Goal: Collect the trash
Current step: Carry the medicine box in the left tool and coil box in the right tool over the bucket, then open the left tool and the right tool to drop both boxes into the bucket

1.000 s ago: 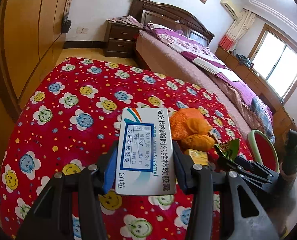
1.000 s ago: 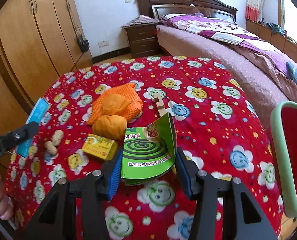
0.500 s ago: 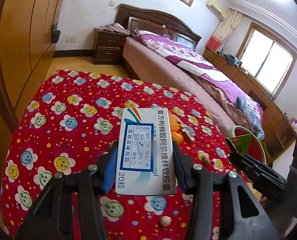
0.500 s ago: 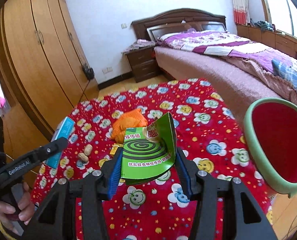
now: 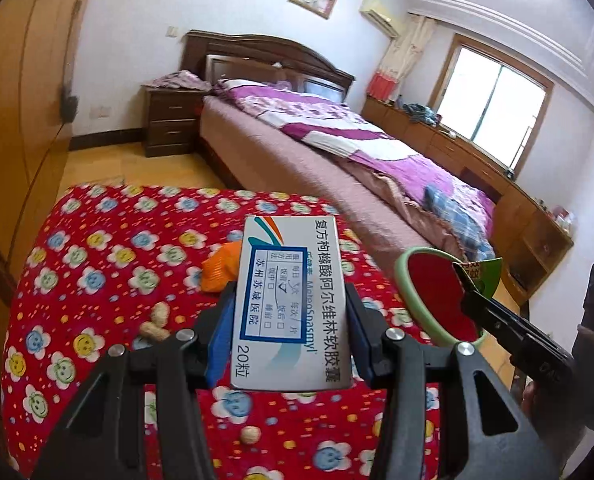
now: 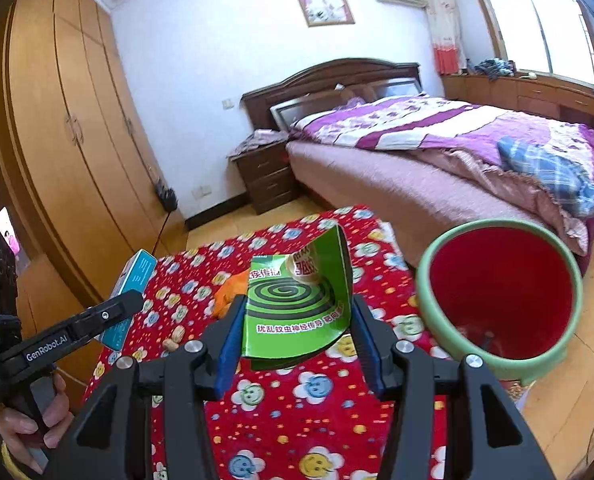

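My left gripper (image 5: 289, 312) is shut on a white medicine box (image 5: 291, 304) with blue print, held above the red flowered tablecloth (image 5: 97, 288). In the right wrist view my right gripper (image 6: 297, 320) is shut on a green mosquito-coil carton (image 6: 297, 304), folded open. A red bin with a green rim (image 6: 501, 296) stands just right of the table; it also shows as the bin (image 5: 429, 288) in the left view. The other gripper's tip with the green carton (image 5: 483, 276) hangs over that bin. The medicine box (image 6: 131, 292) is seen from the side at the left.
Orange peel (image 5: 219, 276) and peanuts (image 5: 157, 322) lie on the cloth, one peanut (image 5: 251, 435) near the front. A bed (image 6: 437, 160) with purple bedding stands behind the table, a wardrobe (image 6: 69, 140) on the left. A person's hand (image 6: 29, 420) holds the left gripper.
Both grippers have risen and pulled back from the table with their boxes still held. The bin has come into fuller view at the right, and the peel and yellow box now sit lower or hidden.
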Available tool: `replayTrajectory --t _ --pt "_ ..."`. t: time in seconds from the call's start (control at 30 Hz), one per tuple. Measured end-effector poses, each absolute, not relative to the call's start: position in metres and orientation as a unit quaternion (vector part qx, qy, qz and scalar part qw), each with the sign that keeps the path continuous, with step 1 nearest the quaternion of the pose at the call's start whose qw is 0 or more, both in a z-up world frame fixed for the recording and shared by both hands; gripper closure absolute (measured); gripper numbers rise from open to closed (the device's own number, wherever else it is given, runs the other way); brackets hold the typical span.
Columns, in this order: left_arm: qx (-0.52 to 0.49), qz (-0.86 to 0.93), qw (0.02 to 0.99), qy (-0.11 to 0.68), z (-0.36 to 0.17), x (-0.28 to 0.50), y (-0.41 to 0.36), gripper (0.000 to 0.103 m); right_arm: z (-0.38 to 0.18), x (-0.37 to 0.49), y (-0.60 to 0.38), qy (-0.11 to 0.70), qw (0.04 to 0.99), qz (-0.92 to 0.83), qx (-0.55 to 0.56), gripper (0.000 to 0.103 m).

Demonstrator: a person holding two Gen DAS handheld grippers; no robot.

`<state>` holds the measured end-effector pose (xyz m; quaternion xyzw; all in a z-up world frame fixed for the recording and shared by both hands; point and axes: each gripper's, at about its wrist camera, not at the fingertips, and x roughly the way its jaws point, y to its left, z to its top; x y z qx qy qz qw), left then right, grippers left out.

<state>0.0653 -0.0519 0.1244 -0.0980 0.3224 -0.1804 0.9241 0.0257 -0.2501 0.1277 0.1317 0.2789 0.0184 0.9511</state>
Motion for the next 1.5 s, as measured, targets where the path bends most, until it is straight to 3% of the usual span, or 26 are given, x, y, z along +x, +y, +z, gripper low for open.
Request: replayTrajectory --t 0.4,0.97,1.5 --pt "-0.039 -0.243 0.917 0.314 0.143 0.078 -0.137 0.053 0.129 0.0 -0.326 0.262 0.949 -0.061 0.166 0.05" --pt "0.024 -0.32 0.869 0.377 0.082 0.126 -0.277 0.053 0.071 0.007 -0.431 0.295 0.917 -0.133 0.234 0.05" --pt "0.043 -0.344 0.84 0.418 0.04 0.15 -0.33 0.05 0.035 0.023 -0.466 0.319 0.9 -0.146 0.258 0.048"
